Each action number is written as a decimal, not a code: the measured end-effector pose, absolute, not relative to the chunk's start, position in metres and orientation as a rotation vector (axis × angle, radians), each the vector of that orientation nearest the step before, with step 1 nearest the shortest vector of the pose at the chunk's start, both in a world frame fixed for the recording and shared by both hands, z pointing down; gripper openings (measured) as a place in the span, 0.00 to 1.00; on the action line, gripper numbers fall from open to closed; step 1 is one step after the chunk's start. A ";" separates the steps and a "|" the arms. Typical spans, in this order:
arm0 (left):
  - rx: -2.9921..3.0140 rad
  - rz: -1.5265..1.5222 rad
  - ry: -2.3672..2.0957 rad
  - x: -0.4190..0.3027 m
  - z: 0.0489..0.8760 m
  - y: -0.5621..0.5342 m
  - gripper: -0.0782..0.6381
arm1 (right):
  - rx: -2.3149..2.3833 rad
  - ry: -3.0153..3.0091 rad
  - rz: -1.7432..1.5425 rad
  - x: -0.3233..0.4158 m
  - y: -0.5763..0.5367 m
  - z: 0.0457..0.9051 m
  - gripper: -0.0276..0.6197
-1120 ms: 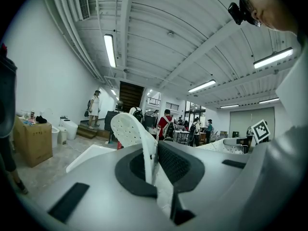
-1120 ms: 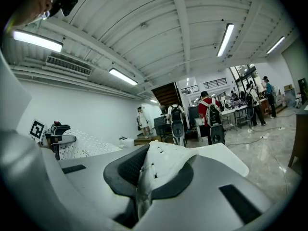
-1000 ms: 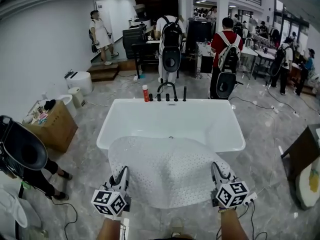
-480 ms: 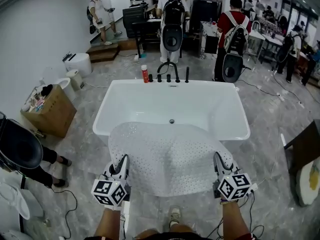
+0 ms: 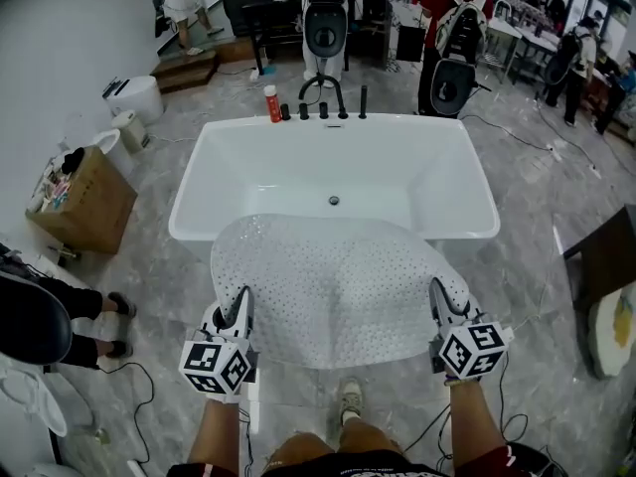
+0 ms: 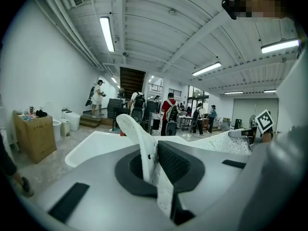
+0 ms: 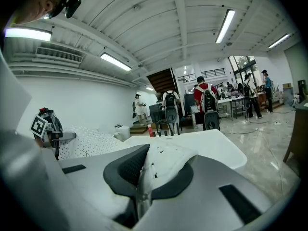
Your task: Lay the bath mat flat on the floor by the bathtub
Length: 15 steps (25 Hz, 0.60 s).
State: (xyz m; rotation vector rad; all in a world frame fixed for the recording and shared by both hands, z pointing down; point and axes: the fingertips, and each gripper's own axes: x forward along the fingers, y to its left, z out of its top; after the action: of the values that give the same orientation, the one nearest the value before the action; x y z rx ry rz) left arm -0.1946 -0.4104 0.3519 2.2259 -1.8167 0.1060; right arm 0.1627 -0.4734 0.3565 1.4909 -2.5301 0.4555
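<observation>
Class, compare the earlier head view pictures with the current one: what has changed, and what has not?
The left tool and right tool have carried the bath mat lower, and it now spreads wider in front of the bathtub. Nothing was taken or released: each tool stays shut on a near corner. The bathtub has not moved.

Near side of bathtub (image 5: 397,167): bath mat (image 5: 333,286), hiding near rim; left of bathtub: cardboard box (image 5: 94,207); far rim: faucet (image 5: 320,92)

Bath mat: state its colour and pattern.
White bath mat, speckled all over with small dots; clearest in the head view.
</observation>
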 end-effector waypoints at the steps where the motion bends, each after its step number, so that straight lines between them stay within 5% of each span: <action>1: 2.229 0.116 -1.811 -0.194 0.358 -0.409 0.14 | 1.493 -2.521 0.460 0.163 -0.471 0.363 0.09; 15: 2.243 0.121 -1.777 -0.210 0.477 -0.358 0.14 | 1.554 -2.467 0.447 0.159 -0.411 0.475 0.09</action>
State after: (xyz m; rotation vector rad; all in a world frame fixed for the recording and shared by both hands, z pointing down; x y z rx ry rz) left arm -0.2096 -0.3579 0.4774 2.2425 -1.7769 0.1212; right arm 0.1590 -0.4114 0.4750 1.5541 -2.4668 0.4467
